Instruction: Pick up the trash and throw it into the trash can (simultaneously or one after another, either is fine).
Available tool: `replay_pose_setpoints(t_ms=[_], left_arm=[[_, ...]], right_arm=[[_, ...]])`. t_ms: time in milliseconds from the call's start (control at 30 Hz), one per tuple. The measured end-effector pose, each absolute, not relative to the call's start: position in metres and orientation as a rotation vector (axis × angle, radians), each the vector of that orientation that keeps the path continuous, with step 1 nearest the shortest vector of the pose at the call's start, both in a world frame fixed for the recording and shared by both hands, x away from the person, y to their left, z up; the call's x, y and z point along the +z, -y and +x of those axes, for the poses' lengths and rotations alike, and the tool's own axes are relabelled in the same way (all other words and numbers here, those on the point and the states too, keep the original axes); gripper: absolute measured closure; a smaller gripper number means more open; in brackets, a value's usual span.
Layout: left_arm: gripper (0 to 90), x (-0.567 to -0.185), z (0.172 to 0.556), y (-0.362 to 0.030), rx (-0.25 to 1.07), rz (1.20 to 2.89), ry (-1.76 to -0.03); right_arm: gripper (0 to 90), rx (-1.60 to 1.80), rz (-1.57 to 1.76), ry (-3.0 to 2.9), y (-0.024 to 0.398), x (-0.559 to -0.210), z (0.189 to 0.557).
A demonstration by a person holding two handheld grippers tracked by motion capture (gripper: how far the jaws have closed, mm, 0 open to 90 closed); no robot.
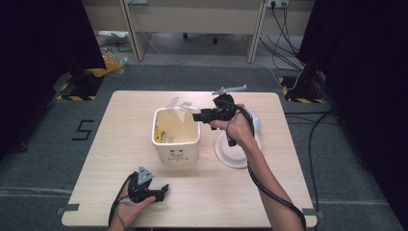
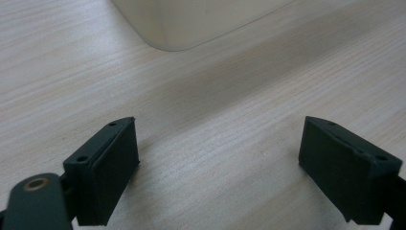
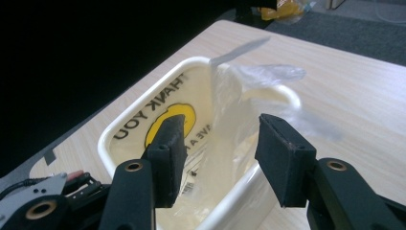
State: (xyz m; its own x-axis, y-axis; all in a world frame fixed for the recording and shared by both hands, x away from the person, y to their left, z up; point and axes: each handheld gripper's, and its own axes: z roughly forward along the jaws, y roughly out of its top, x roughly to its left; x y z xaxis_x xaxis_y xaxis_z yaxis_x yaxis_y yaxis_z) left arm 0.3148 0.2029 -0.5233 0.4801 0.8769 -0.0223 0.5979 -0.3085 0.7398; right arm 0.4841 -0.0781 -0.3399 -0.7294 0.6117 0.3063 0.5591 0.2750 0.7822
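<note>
Plastic bag [image 3: 225, 120] with the yellow smiley print sits loosely inside the cream bin [image 1: 176, 153] mid-desk, handles poking above the rim. Your right gripper [image 3: 218, 153] hangs part-open over it, gripping nothing, so the unhooked film may slump into the bin. Your left gripper [image 2: 220, 167] rests wide open and empty on the desk [image 2: 215, 105], too far off to steady the bin if it tips.

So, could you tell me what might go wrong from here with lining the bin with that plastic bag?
1. The plastic bag sits loose and crumpled in the bin, its handles sticking up; with the right gripper open above it, it may slump inside.
2. The left gripper rests open on the table, apart from the bin, so a tug on the bag might shift or tip it.
3. The white lid lies close beside the bin and could be knocked.
</note>
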Motion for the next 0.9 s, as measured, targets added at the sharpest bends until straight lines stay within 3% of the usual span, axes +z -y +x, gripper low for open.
replay_pose_setpoints(t_ms=[333,633,900], left_arm=[[12.6,-0.523,0.315,-0.203,0.511,2.032,-1.215],[12.6,-0.523,0.315,-0.203,0.510,2.034,-1.213],[12.7,-0.523,0.315,-0.203,0.509,2.032,-1.212]], right_arm=[[46.3,1.446,1.247,-2.406,0.064,-0.348,0.510],[65.5,1.345,1.232,-2.547,0.034,-0.370,0.516],[69.9,1.228,1.175,-2.667,0.011,-0.386,0.511]])
